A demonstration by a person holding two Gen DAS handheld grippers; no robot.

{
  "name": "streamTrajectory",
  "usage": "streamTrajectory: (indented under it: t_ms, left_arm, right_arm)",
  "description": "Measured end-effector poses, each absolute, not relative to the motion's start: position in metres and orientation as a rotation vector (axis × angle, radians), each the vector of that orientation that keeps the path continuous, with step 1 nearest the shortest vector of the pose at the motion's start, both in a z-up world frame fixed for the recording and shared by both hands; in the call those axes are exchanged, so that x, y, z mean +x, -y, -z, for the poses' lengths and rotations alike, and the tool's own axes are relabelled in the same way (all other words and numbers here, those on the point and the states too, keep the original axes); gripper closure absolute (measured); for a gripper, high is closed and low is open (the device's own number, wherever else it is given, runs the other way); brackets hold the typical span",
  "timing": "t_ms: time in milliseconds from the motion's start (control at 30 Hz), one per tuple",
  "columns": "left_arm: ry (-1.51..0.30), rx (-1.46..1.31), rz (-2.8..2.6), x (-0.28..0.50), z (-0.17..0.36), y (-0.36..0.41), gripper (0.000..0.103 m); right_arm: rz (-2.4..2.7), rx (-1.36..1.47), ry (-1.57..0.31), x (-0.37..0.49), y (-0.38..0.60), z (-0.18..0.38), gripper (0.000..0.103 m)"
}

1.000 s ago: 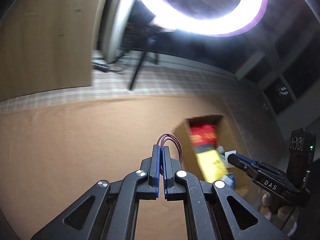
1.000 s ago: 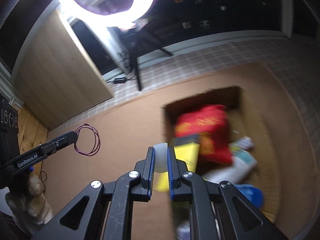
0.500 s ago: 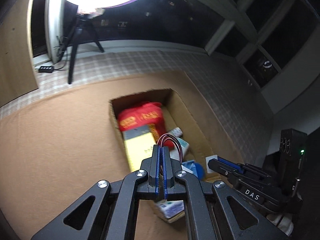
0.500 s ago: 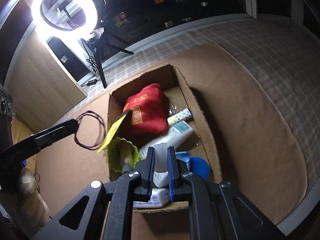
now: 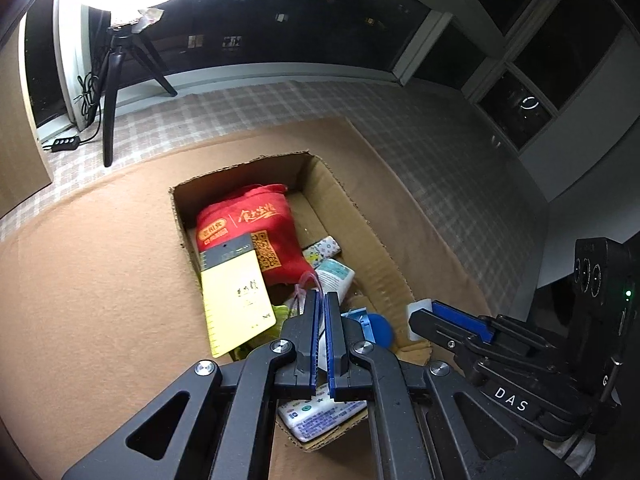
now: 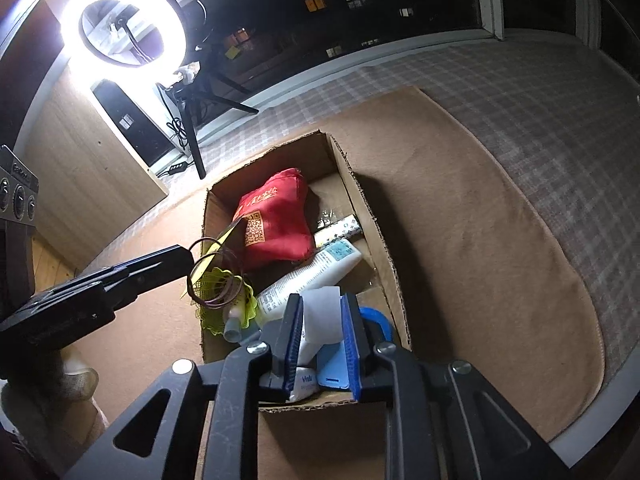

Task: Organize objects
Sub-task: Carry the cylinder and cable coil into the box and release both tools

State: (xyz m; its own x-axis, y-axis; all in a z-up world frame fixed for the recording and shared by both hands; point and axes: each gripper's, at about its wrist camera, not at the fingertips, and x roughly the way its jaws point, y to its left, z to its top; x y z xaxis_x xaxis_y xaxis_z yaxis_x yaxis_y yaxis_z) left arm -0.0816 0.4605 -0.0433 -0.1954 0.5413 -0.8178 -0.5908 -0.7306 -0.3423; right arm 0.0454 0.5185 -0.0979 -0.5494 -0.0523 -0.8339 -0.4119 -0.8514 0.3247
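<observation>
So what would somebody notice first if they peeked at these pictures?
Probably the glowing ring light on its tripod at the far edge of the room. Next, the open cardboard box on the brown mat, stuffed with things, a bright red bag at its far end, beside a yellow booklet.

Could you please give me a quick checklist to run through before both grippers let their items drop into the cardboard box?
1. Left gripper shut on the thin looped cord: ok.
2. Looped cord hanging above the open cardboard box: ok.
3. Right gripper above the box's near end: ok.
4. White piece between the right jaws, which are opening: ok; whether it is free yet: cannot tell.
5. Bare floor in the box under both items: not ok; the yellow shuttlecock, white tube and blue pieces already lie there.
6. The two grippers apart from each other: ok.
</observation>
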Motion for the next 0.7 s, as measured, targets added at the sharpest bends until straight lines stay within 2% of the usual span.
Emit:
streamTrajectory:
  t_ms: [100, 133, 233, 433, 567, 700]
  left_arm:
    - [-0.069, -1.331, -1.977, -0.080, 0.043, -0.462, 0.099]
    - [-0.068, -1.332, -1.975, -0.080, 0.043, -0.462, 0.097]
    - [-0.072, -1.328, -1.975, -0.079, 0.042, -0.460, 0.085]
    - [-0.101, -1.302, -2.022, -0.074, 0.035, -0.446, 0.084]
    - [-0.136, -1.263, -2.086, -0.066, 0.025, -0.428, 0.079]
    - [-0.139, -1.234, -2.141, -0.060, 0.018, -0.405, 0.074]
  right_arm:
    - [-2.483, -1.359, -0.731, 0.046, -0.519, 0.098, 0.076]
    - [-2.483, -1.358, -0.732, 0.046, -0.519, 0.098, 0.073]
    - [-2.477, -1.351, -0.731, 0.046, -0.519, 0.097, 0.072]
    - [-2.484, -1.331, -0.718, 0.048, -0.513, 0.091, 0.071]
    - [-2.502, -1.322, -0.686, 0.048, -0.502, 0.084, 0.070]
    - [-2.525, -1.315, -0.640, 0.047, -0.486, 0.078, 0.062]
